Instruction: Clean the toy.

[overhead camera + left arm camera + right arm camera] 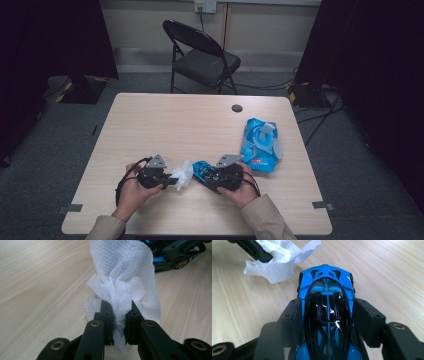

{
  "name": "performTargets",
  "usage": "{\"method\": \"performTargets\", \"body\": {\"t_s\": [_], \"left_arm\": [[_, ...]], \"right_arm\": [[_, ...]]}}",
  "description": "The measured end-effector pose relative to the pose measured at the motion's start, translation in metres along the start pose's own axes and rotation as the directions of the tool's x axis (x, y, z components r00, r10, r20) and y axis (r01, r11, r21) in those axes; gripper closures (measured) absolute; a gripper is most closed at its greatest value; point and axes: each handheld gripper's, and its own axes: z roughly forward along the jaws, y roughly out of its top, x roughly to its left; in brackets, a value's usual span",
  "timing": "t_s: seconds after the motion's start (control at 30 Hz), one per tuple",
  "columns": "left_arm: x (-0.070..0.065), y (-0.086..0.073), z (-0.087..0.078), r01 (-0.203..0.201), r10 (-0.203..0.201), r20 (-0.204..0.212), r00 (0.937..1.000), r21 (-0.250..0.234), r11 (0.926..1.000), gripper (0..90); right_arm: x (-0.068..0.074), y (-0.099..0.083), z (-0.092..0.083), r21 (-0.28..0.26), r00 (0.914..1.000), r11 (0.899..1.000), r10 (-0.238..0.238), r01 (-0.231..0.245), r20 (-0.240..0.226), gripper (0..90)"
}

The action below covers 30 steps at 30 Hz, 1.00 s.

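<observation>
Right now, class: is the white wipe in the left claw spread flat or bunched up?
Bunched up. The left claw pinches the wipe into crumpled folds that stand above the table, not lying flat.

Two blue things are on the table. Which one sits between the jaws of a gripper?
The blue toy car, between the right gripper's jaws. The blue wipes pack lies apart, untouched, farther right.

wipe (125,272): white embossed cloth, soft | toy car (327,305): glossy plastic, probably | table (165,125): matt wood-grain
</observation>
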Motion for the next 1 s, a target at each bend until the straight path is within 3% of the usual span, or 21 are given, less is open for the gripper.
{"method": "performTargets", "body": {"t_s": [0.43,1.0], "left_arm": [[-0.007,0.003,0.014,-0.01,0.011,-0.012,0.9999,0.026,0.9996,79.7],[-0.024,0.023,0.039,-0.032,0.033,-0.034,0.9989,0.032,0.999,80.1]], "right_arm": [[0.001,0.001,0.001,-0.009,1.0,1.0,0.003,-0.003,0.003,44.2],[0.0,-0.002,0.001,-0.034,0.9999,0.999,0.014,-0.014,0.004,44.5]]}}
